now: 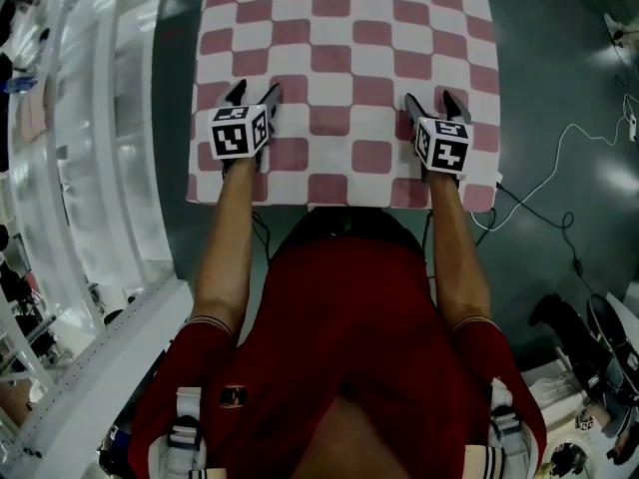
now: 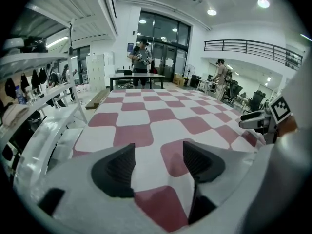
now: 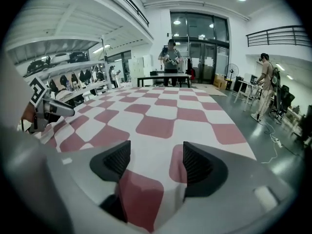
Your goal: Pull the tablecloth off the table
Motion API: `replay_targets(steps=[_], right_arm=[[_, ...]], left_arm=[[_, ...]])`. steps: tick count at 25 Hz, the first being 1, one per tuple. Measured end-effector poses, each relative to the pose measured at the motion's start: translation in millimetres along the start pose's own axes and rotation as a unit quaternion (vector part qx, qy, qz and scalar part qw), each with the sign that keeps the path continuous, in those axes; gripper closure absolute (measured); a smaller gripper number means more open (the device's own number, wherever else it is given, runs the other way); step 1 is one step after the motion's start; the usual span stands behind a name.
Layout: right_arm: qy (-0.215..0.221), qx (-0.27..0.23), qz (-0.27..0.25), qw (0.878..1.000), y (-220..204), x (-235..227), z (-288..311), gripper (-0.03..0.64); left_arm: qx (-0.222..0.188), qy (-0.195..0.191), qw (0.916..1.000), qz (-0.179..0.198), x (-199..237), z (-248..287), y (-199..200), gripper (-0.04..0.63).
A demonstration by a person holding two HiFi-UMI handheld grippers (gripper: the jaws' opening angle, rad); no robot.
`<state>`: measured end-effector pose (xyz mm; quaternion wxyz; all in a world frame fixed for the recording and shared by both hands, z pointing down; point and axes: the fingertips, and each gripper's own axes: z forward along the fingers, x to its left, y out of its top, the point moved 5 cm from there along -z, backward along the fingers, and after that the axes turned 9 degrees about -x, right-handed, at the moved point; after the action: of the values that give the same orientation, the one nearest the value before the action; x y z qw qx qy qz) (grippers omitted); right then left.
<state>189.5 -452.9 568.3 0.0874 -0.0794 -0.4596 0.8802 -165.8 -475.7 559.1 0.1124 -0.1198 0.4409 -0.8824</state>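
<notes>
A red-and-white checked tablecloth (image 1: 339,68) covers the whole table and hides its top. Both grippers hang low over its near edge. My left gripper (image 1: 254,93) is at the near left, its jaws wide apart with only flat cloth (image 2: 161,116) showing between the black pads (image 2: 119,167). My right gripper (image 1: 431,101) is at the near right, also open, its pads (image 3: 200,165) clear of the cloth (image 3: 161,116) beneath them. Neither gripper holds anything. Each gripper view shows the other gripper off to the side, the right gripper (image 2: 270,118) and the left gripper (image 3: 46,106).
A white shelving rack (image 1: 90,168) runs along the table's left side. White and black cables (image 1: 559,168) lie on the grey floor to the right. People stand far off past the table's end, by a dark table (image 2: 139,74) and at the right (image 3: 265,77).
</notes>
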Motion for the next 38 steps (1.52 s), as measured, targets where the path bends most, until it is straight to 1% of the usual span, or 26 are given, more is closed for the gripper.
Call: replay_targets(steps=[6, 10, 13, 17, 24, 28, 31, 36, 38], right_arm=[[-0.006, 0.033, 0.007, 0.999, -8.5, -2.6, 7.5, 0.272], [-0.008, 0.038, 0.009, 0.999, -8.5, -1.3, 9.4, 0.272], [-0.009, 0.04, 0.011, 0.999, -8.9, -1.3, 10.4, 0.27], [-0.008, 0.04, 0.009, 0.999, -8.9, -0.8, 10.3, 0.279], [-0.003, 0.037, -0.004, 0.999, -7.0, 9.5, 7.8, 0.372], [-0.004, 0.037, -0.003, 0.999, -7.8, 14.3, 7.2, 0.428], [-0.006, 0.037, -0.005, 0.999, -7.3, 17.8, 6.5, 0.475], [-0.006, 0.04, -0.014, 0.999, -7.8, 26.2, 6.0, 0.593], [-0.006, 0.04, -0.012, 0.999, -8.6, 26.8, 4.5, 0.601]], left_arm=[[0.036, 0.003, 0.9993, -0.007, 2.9, 9.0, -9.1, 0.281], [0.054, 0.007, 0.9985, -0.004, 4.6, 13.7, -14.4, 0.281], [0.063, 0.011, 0.9979, 0.007, 5.5, 15.3, -15.7, 0.299], [0.069, 0.006, 0.9974, 0.02, 1.0, 16.3, -15.0, 0.325], [0.064, -0.016, 0.9972, 0.034, -15.1, 16.8, -14.4, 0.465], [0.061, -0.03, 0.9972, 0.031, -22.8, 18.6, -15.3, 0.539], [0.059, -0.037, 0.9972, 0.027, -25.6, 19.1, -15.1, 0.557], [0.064, -0.046, 0.9961, 0.039, -33.9, 20.9, -15.2, 0.572], [0.065, -0.05, 0.9958, 0.041, -37.6, 21.1, -15.6, 0.575]])
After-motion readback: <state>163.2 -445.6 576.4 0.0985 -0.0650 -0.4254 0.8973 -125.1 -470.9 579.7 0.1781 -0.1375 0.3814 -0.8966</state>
